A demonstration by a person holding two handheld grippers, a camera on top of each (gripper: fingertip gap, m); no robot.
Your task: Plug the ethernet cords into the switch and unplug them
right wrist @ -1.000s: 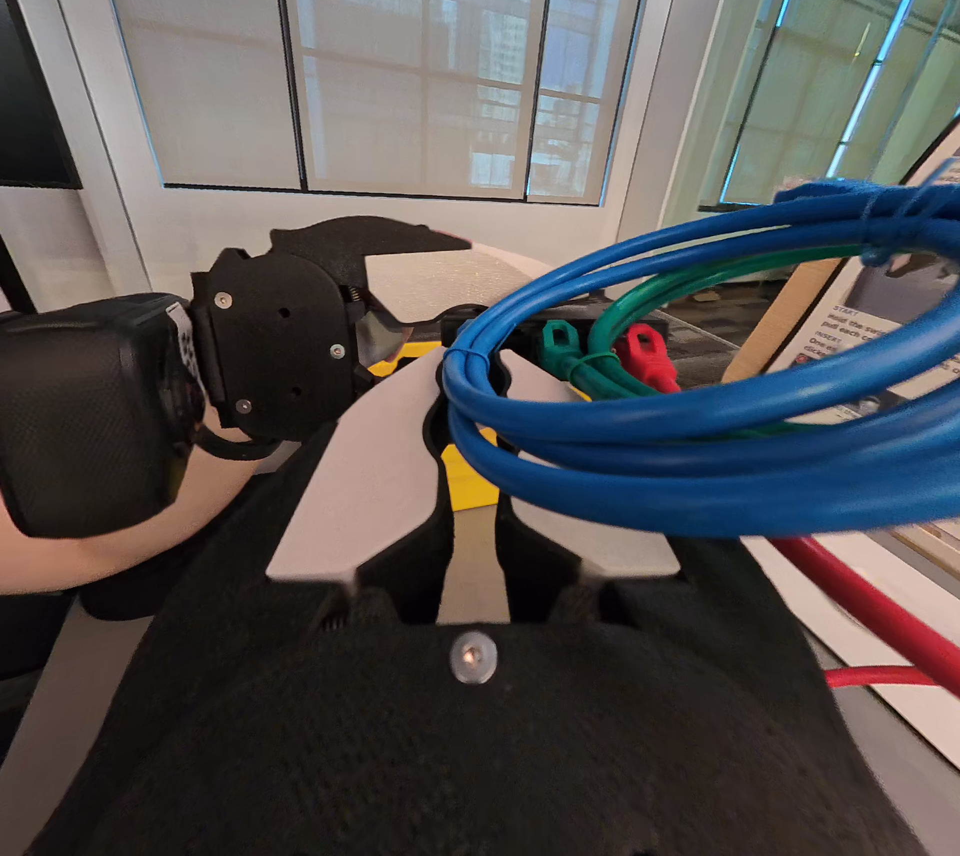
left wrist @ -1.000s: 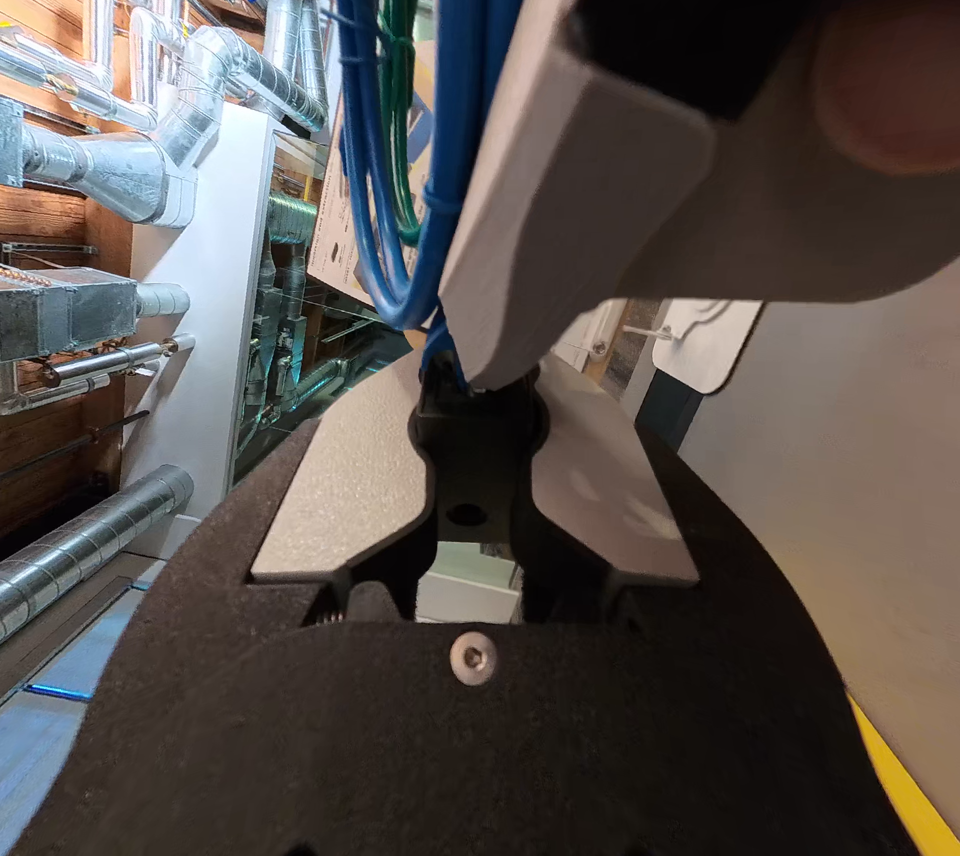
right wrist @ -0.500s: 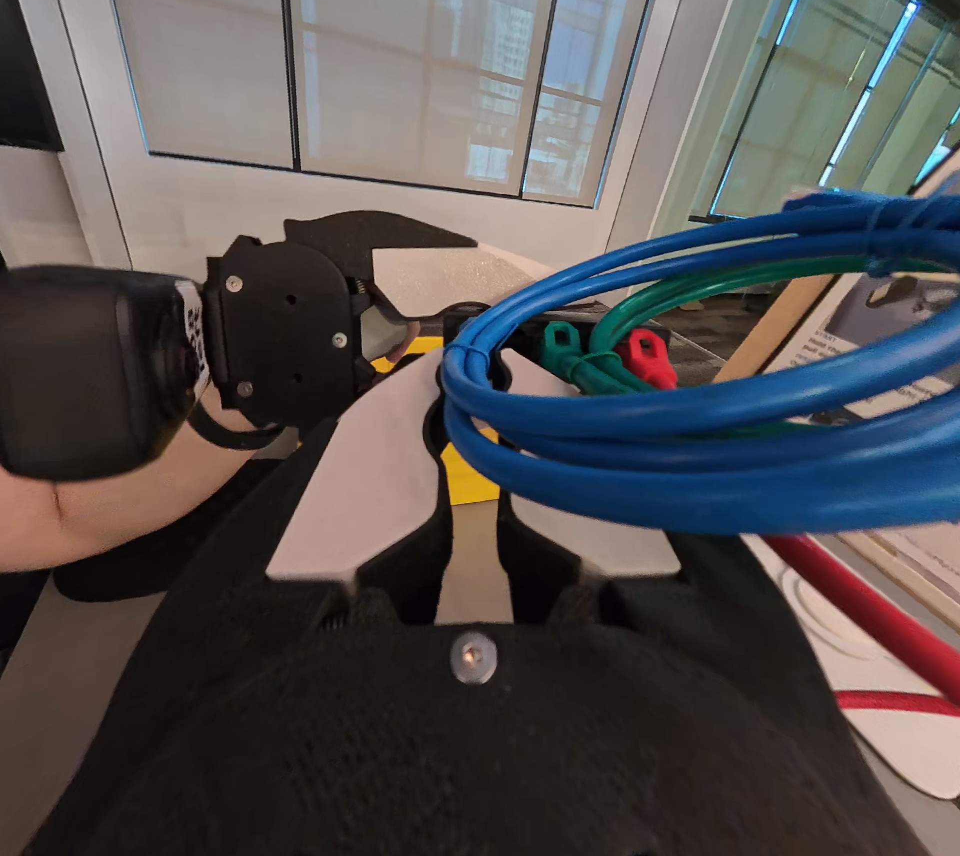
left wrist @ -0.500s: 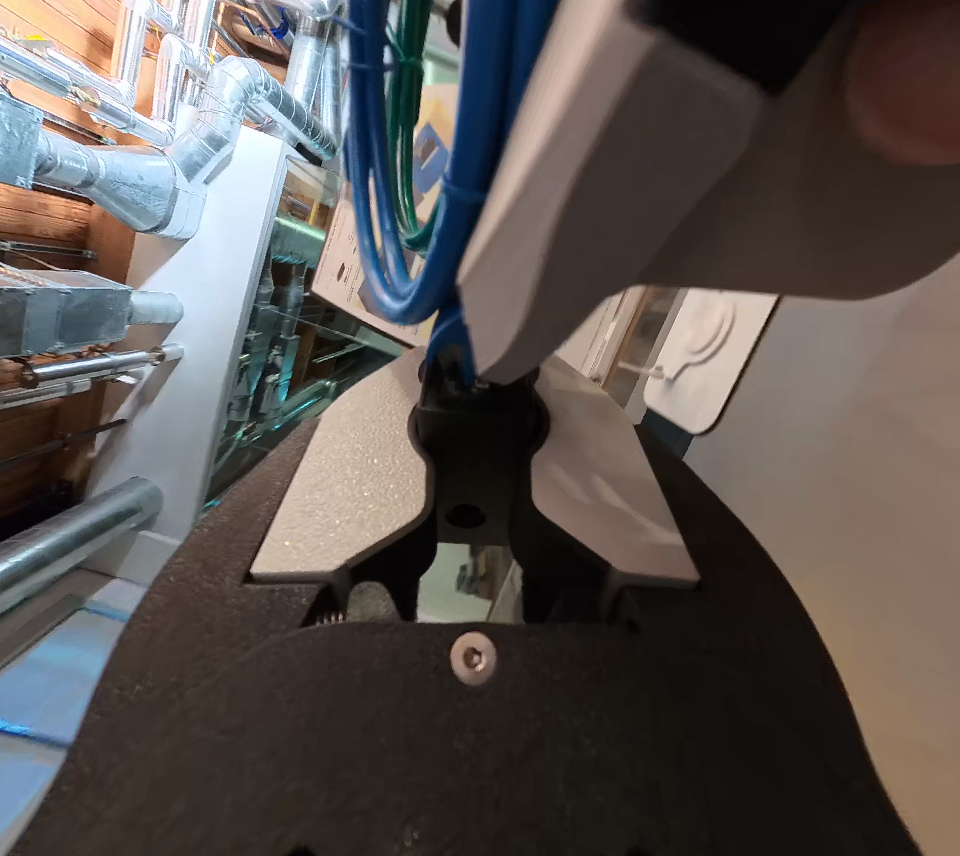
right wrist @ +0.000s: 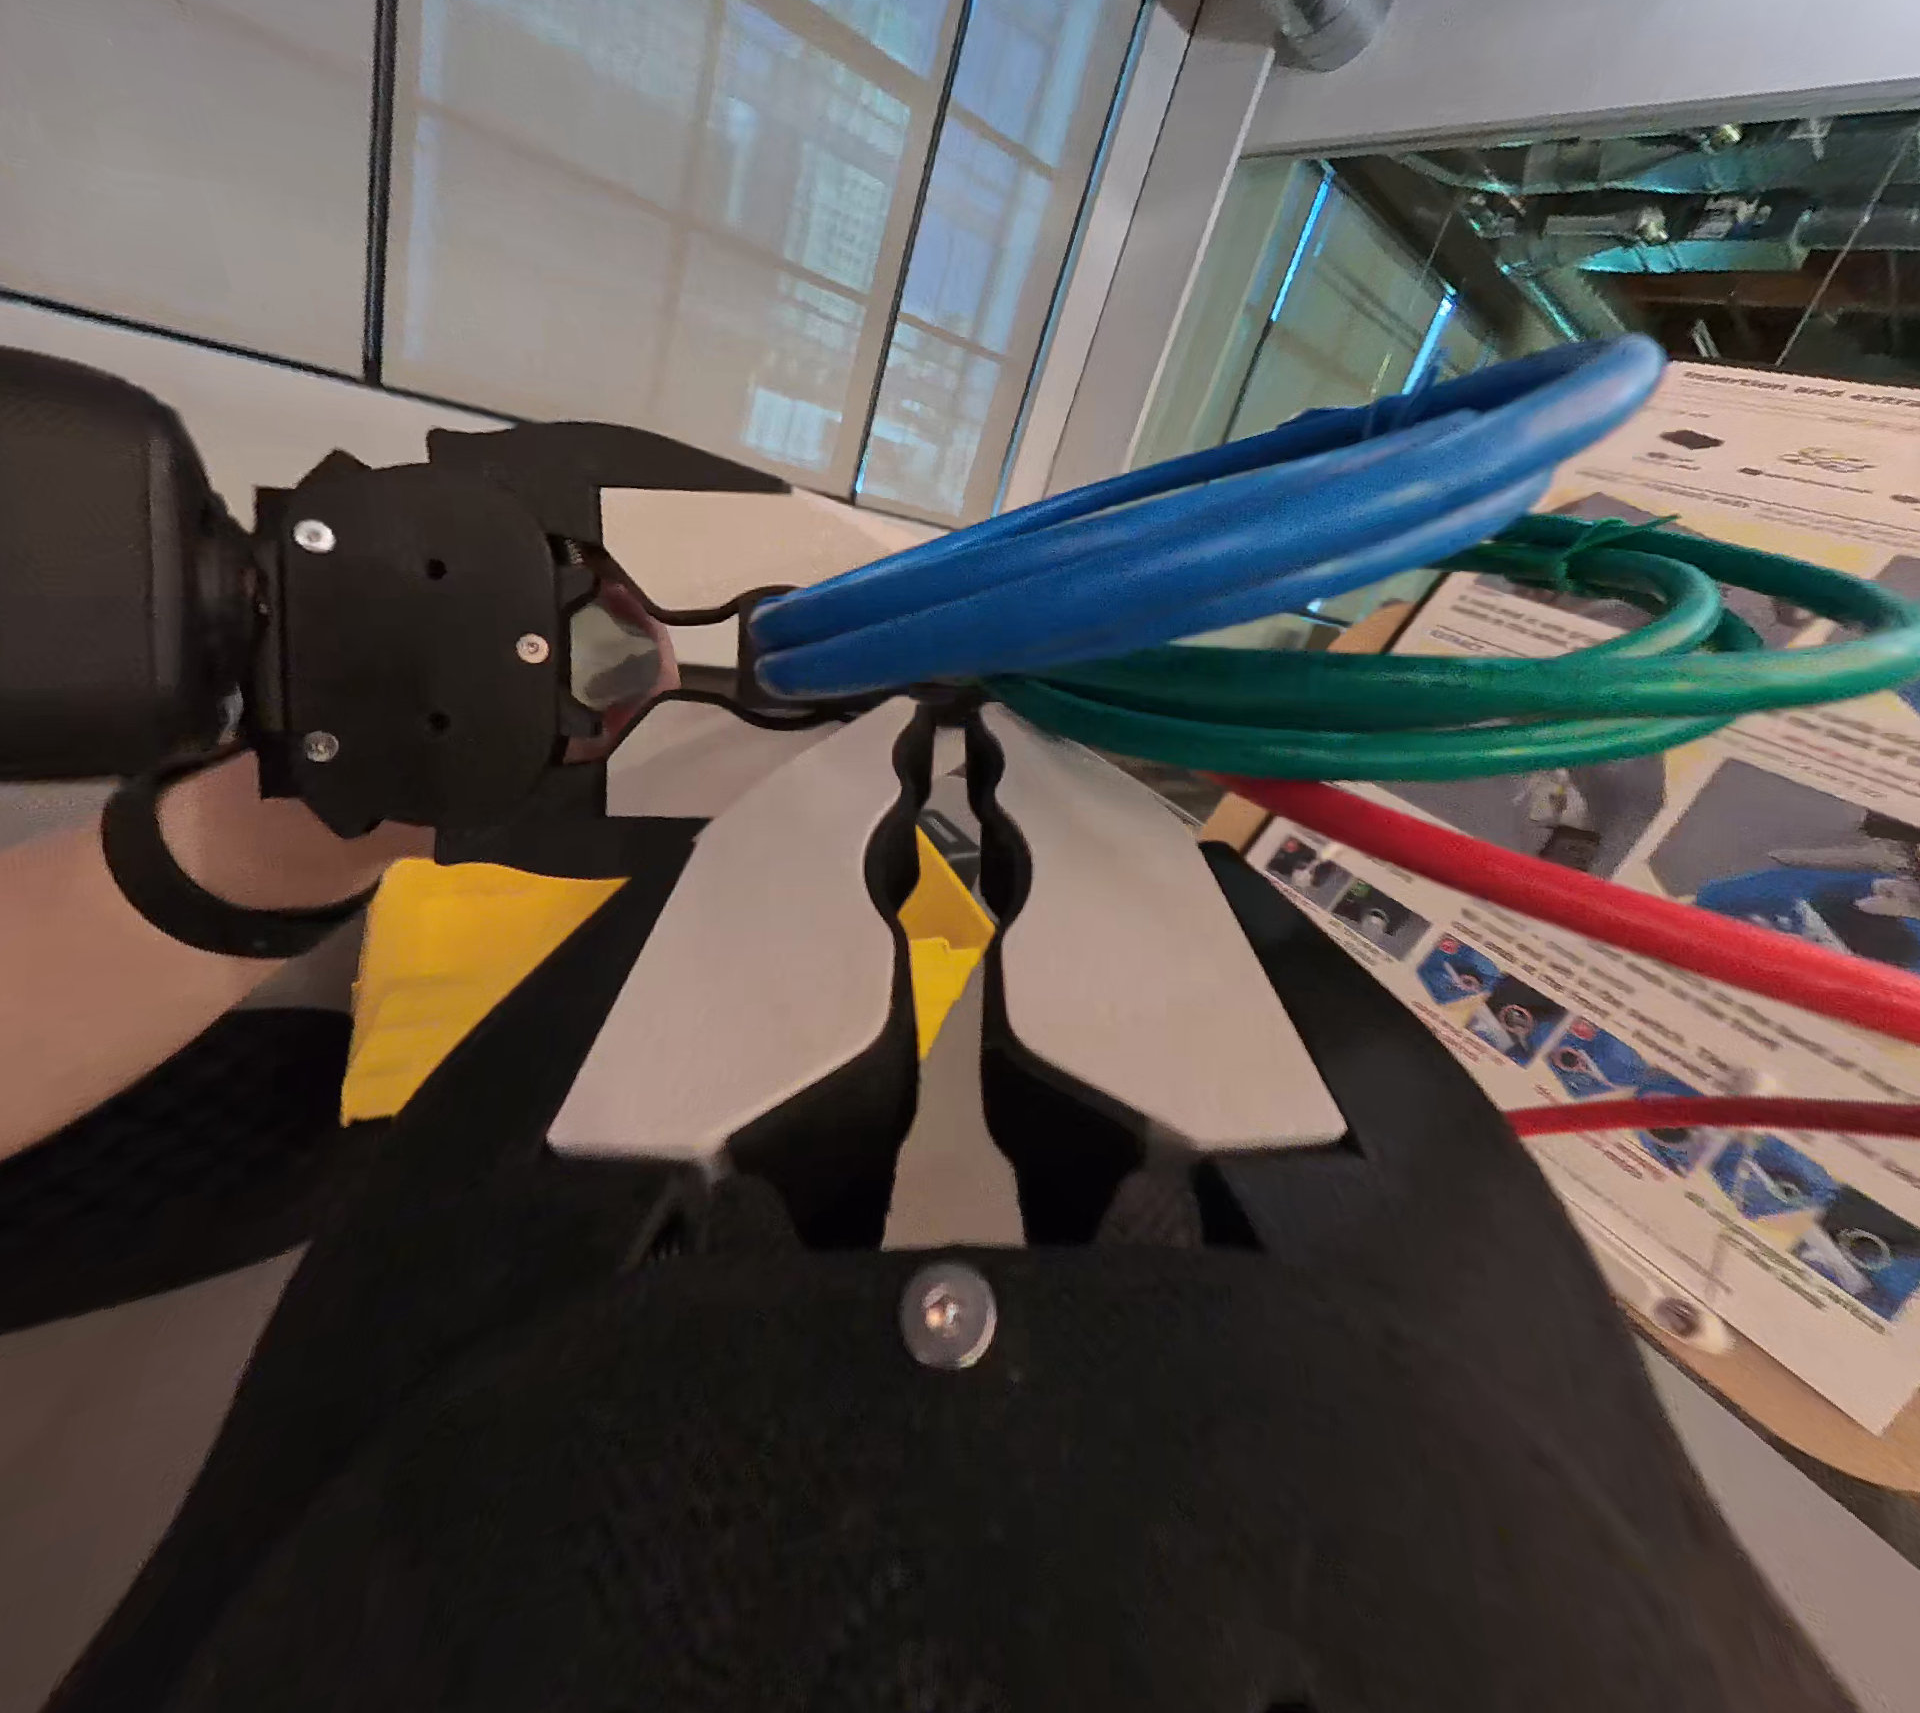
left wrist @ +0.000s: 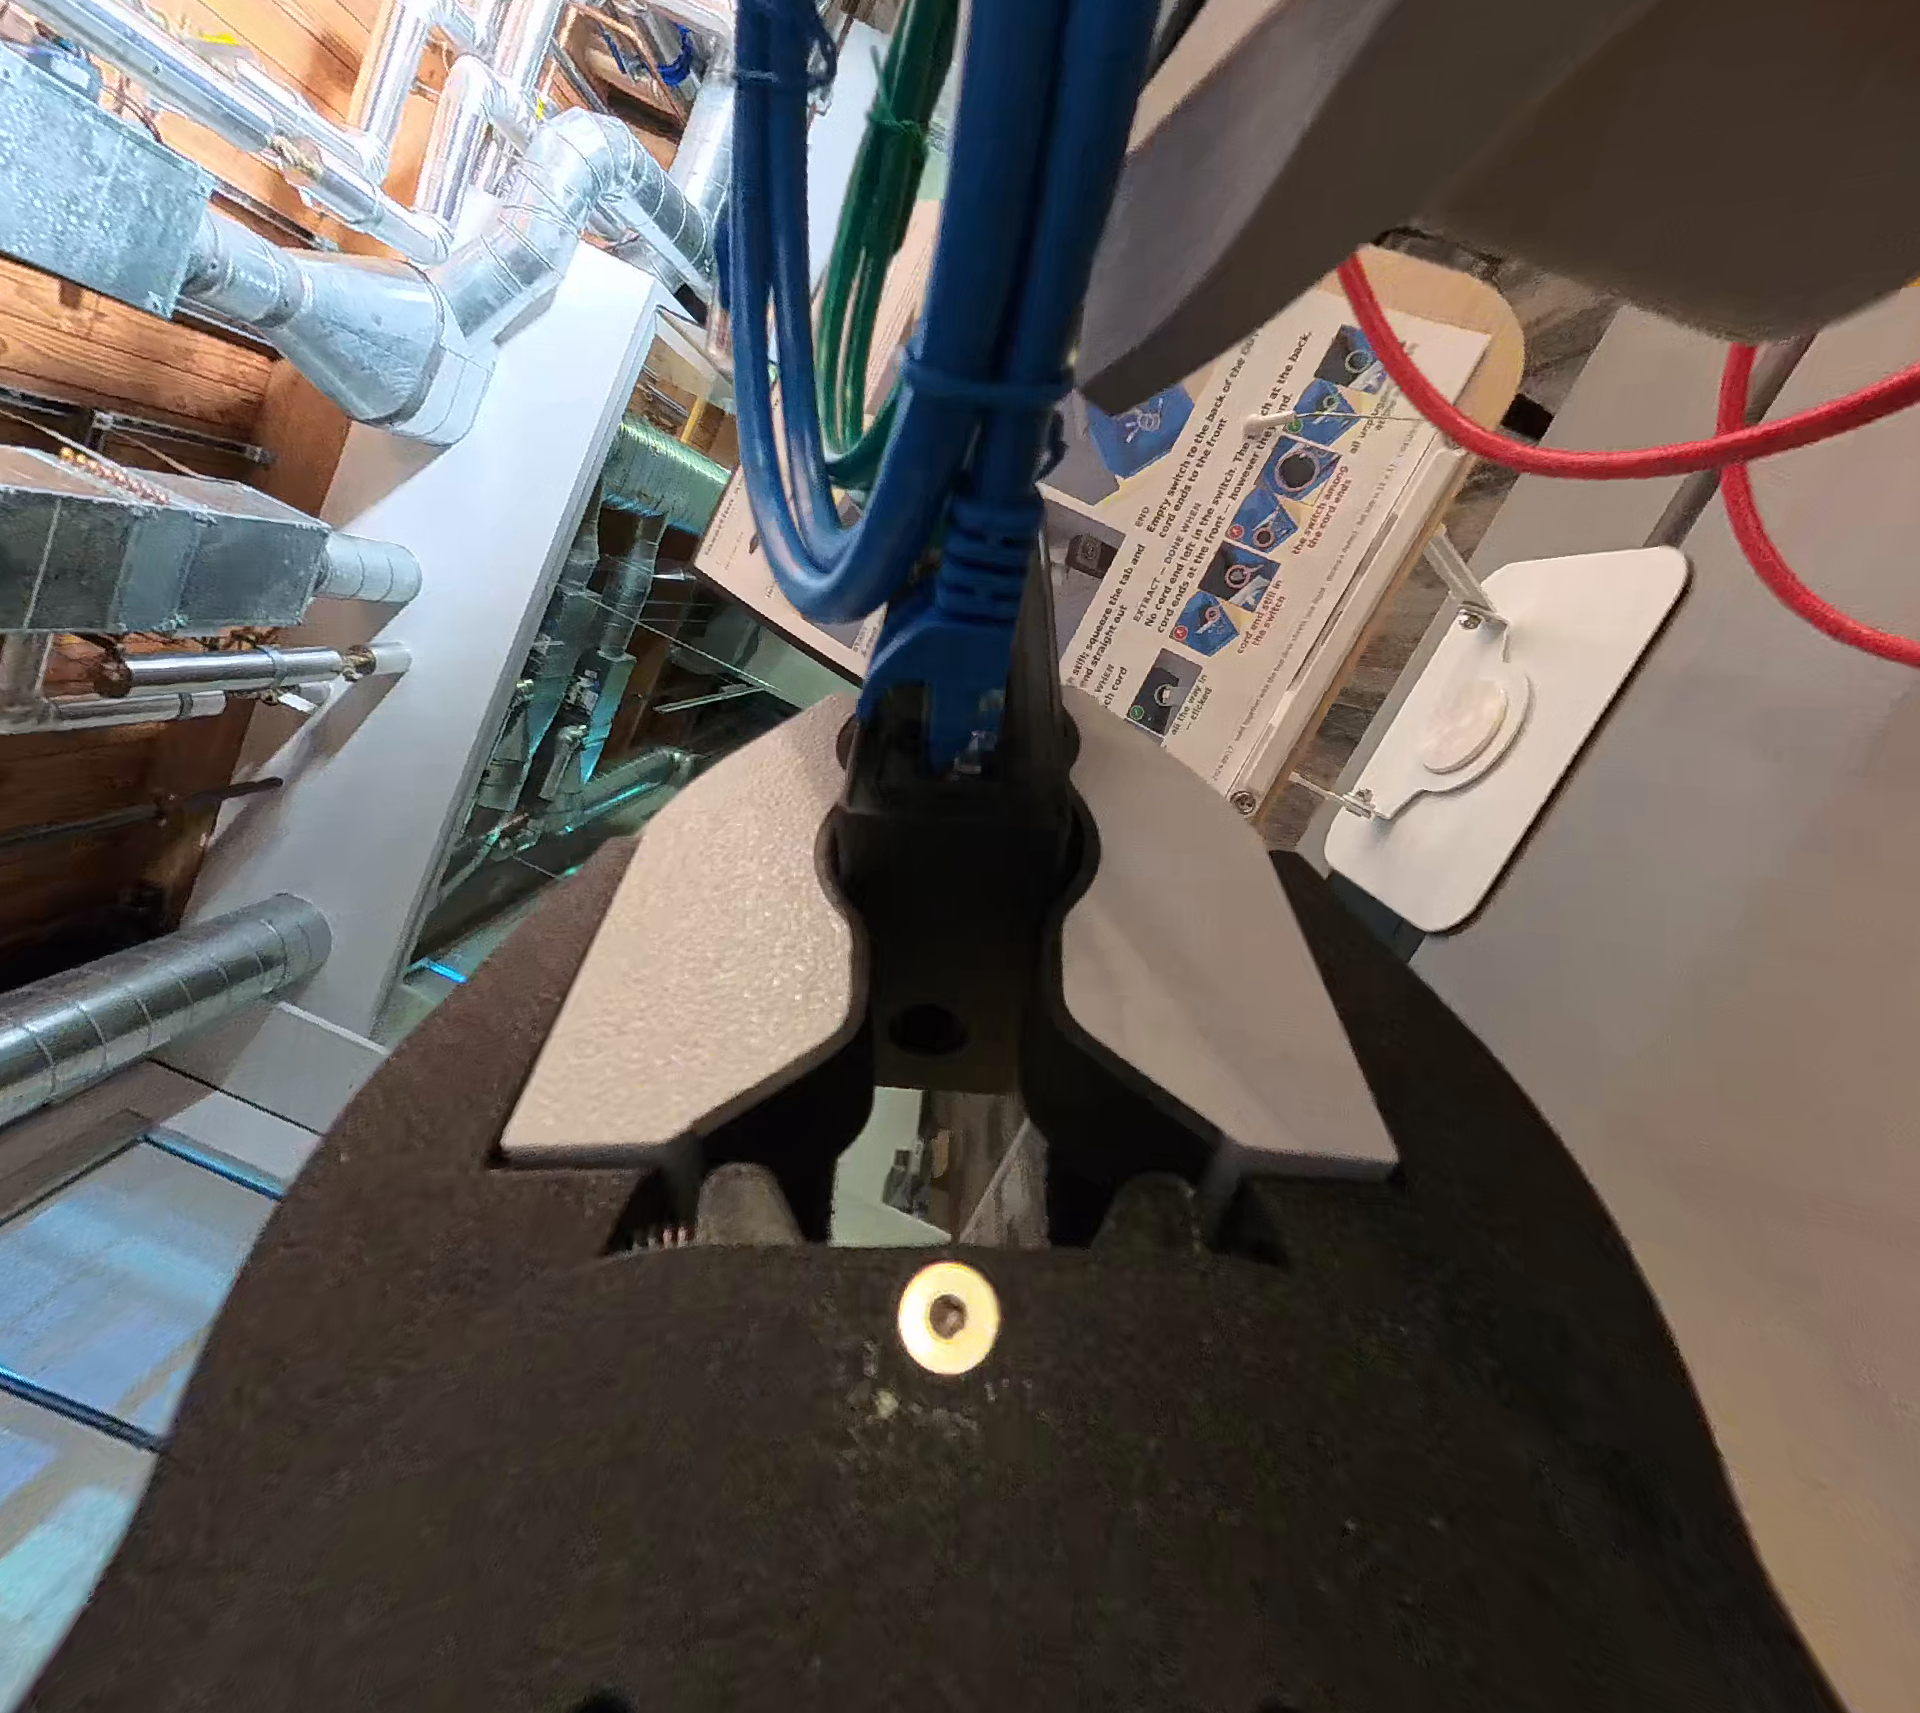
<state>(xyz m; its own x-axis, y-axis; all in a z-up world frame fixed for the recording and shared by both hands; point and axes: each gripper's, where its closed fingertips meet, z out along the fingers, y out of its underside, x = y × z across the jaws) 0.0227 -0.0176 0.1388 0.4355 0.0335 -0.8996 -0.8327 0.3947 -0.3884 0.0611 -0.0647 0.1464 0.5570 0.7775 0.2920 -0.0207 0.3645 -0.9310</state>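
Right tongs (right wrist: pixel 943 733) pulled back off blue plug (left wrist: pixel 961 624), which earlier sat hidden behind them; their jaws now nearly closed, empty. Left tongs (left wrist: pixel 951 790) clamp black switch (left wrist: pixel 951 894), ports facing up in left view, long axis along fingers. Blue cord (right wrist: pixel 1195 541) seated in port, coil rising away. Grey counter (left wrist: pixel 1714 1092), instruction card (right wrist: pixel 1714 988), ceiling ducts (left wrist: pixel 343 313), windows (right wrist: pixel 644 136)

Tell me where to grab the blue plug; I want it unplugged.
Pinch its ribbed boot just past the switch, coming in from the cord side. It stands straight out of the port while the left gripper clamps the switch, so probably pull straight back.
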